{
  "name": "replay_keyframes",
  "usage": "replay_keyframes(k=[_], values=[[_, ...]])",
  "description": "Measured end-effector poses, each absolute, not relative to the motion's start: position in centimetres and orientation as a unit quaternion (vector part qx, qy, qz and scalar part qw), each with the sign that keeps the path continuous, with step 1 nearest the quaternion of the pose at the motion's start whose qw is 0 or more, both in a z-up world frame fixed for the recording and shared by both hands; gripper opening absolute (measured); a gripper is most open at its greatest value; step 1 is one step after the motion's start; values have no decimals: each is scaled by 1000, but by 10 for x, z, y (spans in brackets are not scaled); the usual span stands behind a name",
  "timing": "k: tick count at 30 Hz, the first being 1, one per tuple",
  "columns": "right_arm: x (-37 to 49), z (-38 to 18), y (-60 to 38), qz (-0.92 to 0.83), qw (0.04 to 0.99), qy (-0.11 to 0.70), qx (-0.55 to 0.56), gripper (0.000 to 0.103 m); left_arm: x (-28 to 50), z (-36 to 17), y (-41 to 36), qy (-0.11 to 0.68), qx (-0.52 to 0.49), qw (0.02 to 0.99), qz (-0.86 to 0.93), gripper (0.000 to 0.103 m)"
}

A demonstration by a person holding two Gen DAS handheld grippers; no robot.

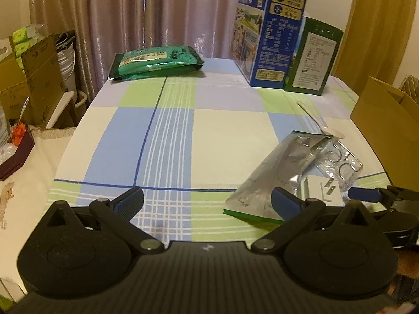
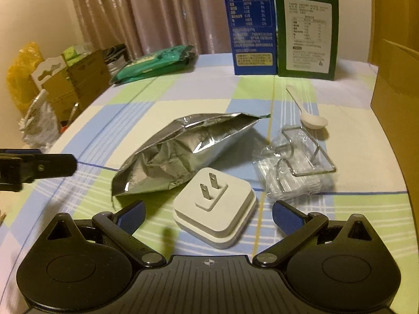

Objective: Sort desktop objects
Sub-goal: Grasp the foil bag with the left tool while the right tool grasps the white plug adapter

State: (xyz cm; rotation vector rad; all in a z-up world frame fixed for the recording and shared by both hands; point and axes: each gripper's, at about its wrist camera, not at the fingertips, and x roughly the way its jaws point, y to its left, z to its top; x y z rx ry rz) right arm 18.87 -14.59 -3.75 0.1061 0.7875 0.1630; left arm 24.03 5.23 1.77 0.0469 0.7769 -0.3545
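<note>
A crumpled silver foil bag (image 2: 183,151) lies on the checked tablecloth; it also shows in the left wrist view (image 1: 272,178). A white plug adapter (image 2: 214,209), prongs up, sits between the fingers of my open right gripper (image 2: 208,216), close to them but not touching. To its right lies a clear plastic packet with a wire stand (image 2: 296,162) and a white spoon (image 2: 311,120). My left gripper (image 1: 207,202) is open and empty over bare cloth, its right finger (image 1: 284,204) beside the foil bag's near corner.
A green flat packet (image 1: 157,61) lies at the far left of the table. A blue carton (image 1: 267,31) and a green carton (image 1: 311,57) stand at the back. A cardboard box (image 1: 387,128) borders the right edge. Boxes and clutter (image 1: 34,78) stand off the left edge.
</note>
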Motion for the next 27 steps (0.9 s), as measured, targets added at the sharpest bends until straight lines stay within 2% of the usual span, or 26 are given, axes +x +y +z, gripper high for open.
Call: replay_keyframes(k=[3,9,12,16,27], values=[[192,-43,-141,64,920,384,48,93,241,15,53,381,17,908,-172,102],[196,-50,-134,51,921,385,31,85,239,16,49,377,25,909,-178,102],[196,-50,-134,49,923,382,18,74,239,16,49,377,27,908,-180,102],[195,-48,-139,50,919,391,20,67,239,13,46,379,34,906,-184,102],[174,-35,-172,31,912,408,12,65,230,17,15,346,111,897,-253,102]])
